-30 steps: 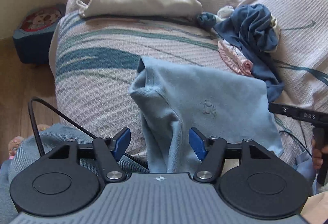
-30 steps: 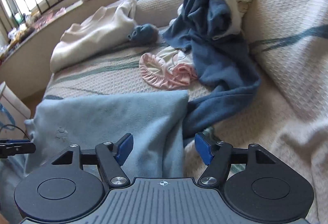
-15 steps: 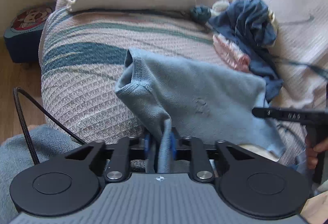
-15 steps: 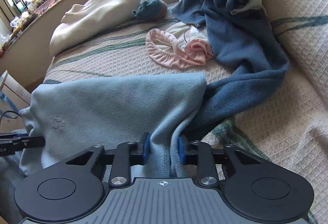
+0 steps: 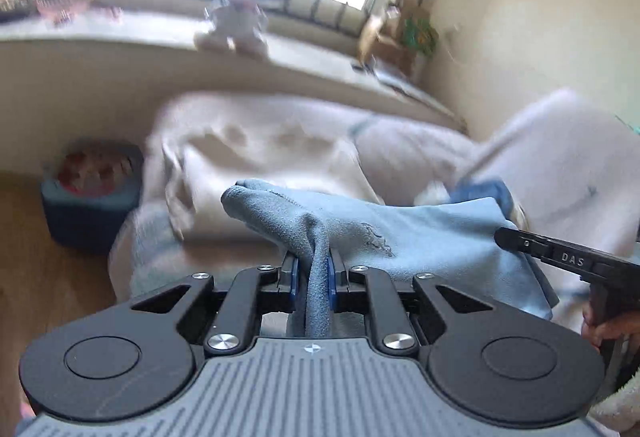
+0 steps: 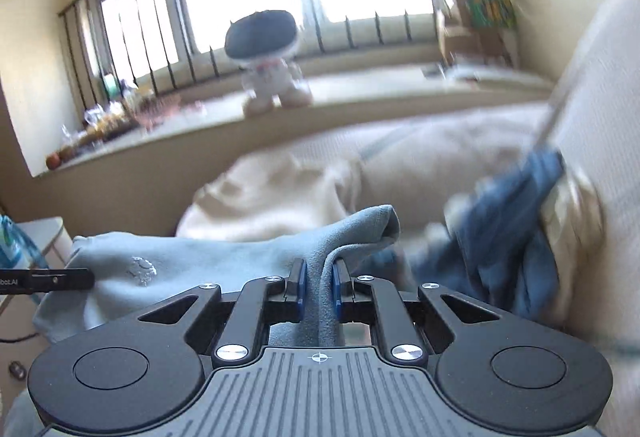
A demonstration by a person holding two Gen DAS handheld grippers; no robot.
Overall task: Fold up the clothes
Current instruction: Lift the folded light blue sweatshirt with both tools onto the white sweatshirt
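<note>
Left wrist view: left tongs (image 5: pixel 312 273) clamp the shirt (image 5: pixel 420 237); right tongs (image 6: pixel 319 287), closing, pinch its other edge, raising it taut, presumably for folding.

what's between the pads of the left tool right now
A bunched edge of the light blue garment, pinched between the left tool pads; the left wrist view shows it.

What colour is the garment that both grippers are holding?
Light blue. The garment shows best in the left wrist view, with a small embroidered mark on it.
</note>
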